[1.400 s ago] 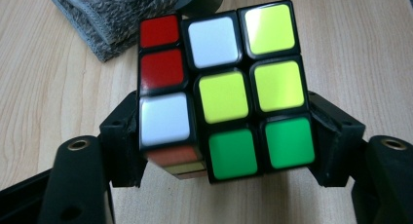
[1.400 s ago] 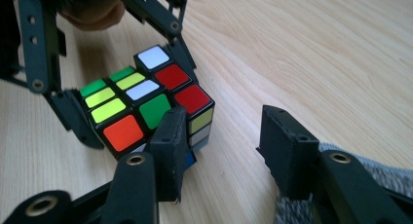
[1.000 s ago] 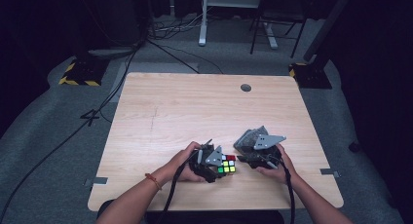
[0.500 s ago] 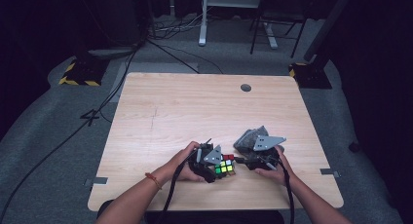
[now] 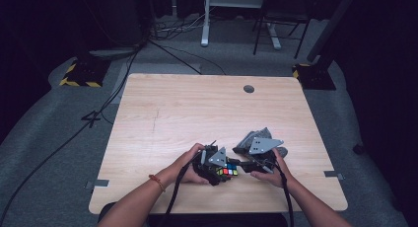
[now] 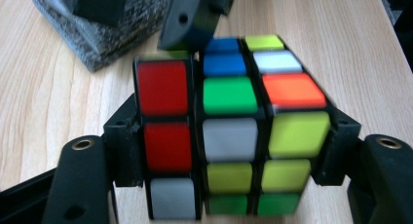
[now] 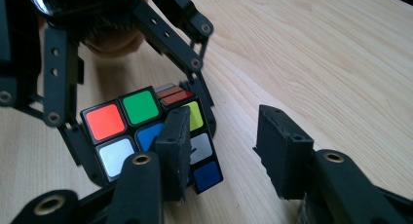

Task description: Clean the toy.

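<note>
Multicoloured cube (image 6: 229, 131) in black claw (image 6: 229, 160); pale wood table (image 5: 197, 108).

L gripper (image 6: 229, 151) fingers clamped on cube (image 6: 229, 136); R gripper (image 7: 224, 156) fingers apart.

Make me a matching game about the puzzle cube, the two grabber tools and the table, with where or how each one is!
Things:
1. puzzle cube
2. left gripper
3. right gripper
4. table

States:
A. jaws apart, one jaw in front of the cube
B. light wood, underneath everything
C. clamped between two black jaws
D. shut on the cube's sides

Pairs: 1-C, 2-D, 3-A, 4-B
</note>
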`<state>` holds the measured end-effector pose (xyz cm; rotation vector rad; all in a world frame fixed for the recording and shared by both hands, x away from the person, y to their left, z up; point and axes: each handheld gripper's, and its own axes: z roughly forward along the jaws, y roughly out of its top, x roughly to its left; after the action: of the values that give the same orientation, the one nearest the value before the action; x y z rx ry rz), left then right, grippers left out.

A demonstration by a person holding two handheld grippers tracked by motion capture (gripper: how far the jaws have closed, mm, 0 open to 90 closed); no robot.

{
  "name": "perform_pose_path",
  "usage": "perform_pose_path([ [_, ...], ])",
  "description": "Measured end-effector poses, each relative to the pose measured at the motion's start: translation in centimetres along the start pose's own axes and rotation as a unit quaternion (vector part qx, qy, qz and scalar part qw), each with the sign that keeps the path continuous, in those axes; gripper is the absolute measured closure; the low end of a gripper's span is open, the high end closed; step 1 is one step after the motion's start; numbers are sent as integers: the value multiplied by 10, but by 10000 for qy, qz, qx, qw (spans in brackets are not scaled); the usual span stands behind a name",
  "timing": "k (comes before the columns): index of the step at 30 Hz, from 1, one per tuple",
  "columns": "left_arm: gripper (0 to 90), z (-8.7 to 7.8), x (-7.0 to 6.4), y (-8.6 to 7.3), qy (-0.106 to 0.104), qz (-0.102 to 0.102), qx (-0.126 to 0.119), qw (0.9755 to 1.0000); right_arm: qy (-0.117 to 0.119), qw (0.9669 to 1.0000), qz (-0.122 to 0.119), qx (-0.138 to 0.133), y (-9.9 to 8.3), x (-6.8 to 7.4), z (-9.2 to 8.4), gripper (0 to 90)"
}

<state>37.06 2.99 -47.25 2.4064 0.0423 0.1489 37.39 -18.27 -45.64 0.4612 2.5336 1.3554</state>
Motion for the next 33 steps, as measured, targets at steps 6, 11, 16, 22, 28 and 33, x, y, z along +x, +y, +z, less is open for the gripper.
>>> perform_pose_path([
  [6,322,2,-1,0,-12,41,-85,10000,-92,9999,39,-124,8,3,-1,532],
  [11,323,4,-4,1,13,94,-144,9999,-87,9997,142,-194,8,0,-3,529],
  [16,328,6,-3,1,-78,34,-229,9997,1,9991,234,-339,9,2,-1,525],
  [22,325,13,-6,0,-227,66,-169,9996,64,9999,83,-115,9,13,12,506],
  [28,315,15,-1,-6,-350,-138,-162,9992,71,9997,215,-22,6,9,14,497],
  [33,314,16,0,-8,-402,-225,-169,9988,121,9995,275,48,5,5,13,417],
])
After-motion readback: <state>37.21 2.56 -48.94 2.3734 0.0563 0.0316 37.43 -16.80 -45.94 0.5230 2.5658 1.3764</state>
